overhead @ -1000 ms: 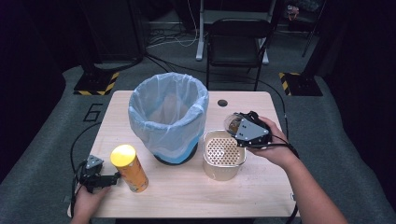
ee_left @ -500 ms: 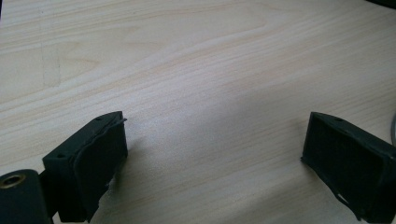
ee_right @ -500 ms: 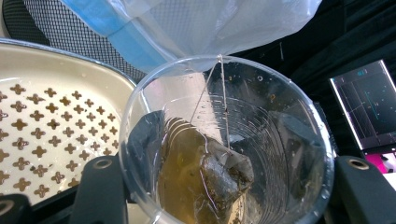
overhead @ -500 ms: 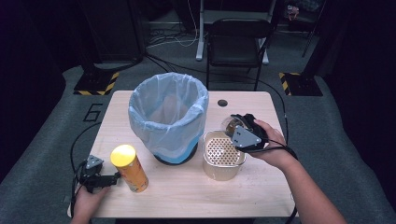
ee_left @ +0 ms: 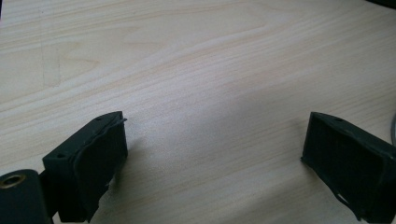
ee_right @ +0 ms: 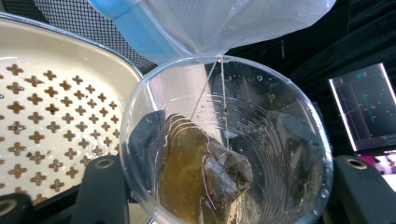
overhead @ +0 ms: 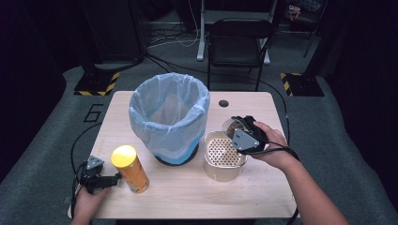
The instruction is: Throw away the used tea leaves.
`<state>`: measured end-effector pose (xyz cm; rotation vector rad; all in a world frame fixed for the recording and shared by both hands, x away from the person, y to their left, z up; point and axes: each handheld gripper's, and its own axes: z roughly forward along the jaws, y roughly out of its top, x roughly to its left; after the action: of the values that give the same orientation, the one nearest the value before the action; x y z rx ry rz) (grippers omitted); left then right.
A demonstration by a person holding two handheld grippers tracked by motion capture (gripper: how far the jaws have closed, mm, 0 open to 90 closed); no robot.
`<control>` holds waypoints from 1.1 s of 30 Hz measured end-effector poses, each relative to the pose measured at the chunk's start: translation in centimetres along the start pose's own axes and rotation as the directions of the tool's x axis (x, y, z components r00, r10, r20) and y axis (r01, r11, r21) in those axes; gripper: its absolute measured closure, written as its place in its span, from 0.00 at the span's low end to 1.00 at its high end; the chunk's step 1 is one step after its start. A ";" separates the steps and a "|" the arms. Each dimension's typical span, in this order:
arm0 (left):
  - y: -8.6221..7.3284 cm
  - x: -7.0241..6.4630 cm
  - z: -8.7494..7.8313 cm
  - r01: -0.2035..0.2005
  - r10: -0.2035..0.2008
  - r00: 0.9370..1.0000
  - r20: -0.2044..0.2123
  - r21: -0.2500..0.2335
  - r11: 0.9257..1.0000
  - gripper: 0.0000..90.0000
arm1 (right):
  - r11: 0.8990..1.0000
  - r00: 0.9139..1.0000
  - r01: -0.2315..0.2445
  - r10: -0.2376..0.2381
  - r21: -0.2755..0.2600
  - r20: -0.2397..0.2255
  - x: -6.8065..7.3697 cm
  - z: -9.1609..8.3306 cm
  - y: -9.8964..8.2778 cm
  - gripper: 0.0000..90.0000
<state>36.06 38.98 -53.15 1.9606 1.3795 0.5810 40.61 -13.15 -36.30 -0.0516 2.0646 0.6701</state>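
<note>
The right claw (overhead: pixel 237 129) pinches a tilted cup (ee_right: pixel 226 140) over the strainer (overhead: pixel 224 161) near the tabletop's right edge; tea and teabag (ee_right: pixel 219 179) remain inside. The left claw (ee_left: pixel 212 175), spread, rests at the front-left corner.

Dark room, grey carpet (overhead: pixel 42 140), black chair (overhead: pixel 239 42) behind the pale wooden table (overhead: pixel 187 197).
</note>
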 end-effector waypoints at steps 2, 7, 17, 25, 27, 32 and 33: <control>0.0 0.0 0.1 0.001 -0.001 1.000 -0.004 -0.008 1.000 0.07 | 1.000 1.000 0.012 -0.012 0.004 0.009 0.1 0.0 0.0 0.43; 0.0 0.0 0.1 0.002 -0.002 1.000 -0.005 -0.012 1.000 0.07 | 0.998 0.998 0.056 -0.057 0.029 0.029 0.3 0.1 -0.1 0.44; 0.0 0.0 0.0 0.001 -0.001 1.000 -0.003 -0.005 1.000 0.07 | 0.950 0.951 0.273 -0.290 0.150 0.105 2.0 0.8 0.5 0.48; 0.0 0.0 0.0 0.000 0.000 1.000 -0.003 -0.006 1.000 0.07 | 0.889 0.884 0.395 -0.437 0.232 0.167 2.9 1.2 0.5 0.50; 0.0 0.0 0.0 0.000 0.000 1.000 -0.002 -0.005 1.000 0.07 | 0.861 0.854 0.438 -0.489 0.259 0.180 3.5 1.3 0.3 0.50; 0.0 0.0 0.0 0.000 0.000 1.000 -0.002 -0.003 1.000 0.07 | 0.657 0.674 0.672 -0.734 0.343 0.084 4.7 1.8 0.6 0.51; 0.0 0.0 0.0 0.000 0.000 1.000 -0.001 -0.002 1.000 0.07 | 0.657 0.674 0.672 -0.734 0.343 0.084 4.7 1.8 0.6 0.51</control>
<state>36.07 38.97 -53.17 1.9586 1.3790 0.5840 39.23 -10.75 -40.53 -0.5743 1.7023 -0.1213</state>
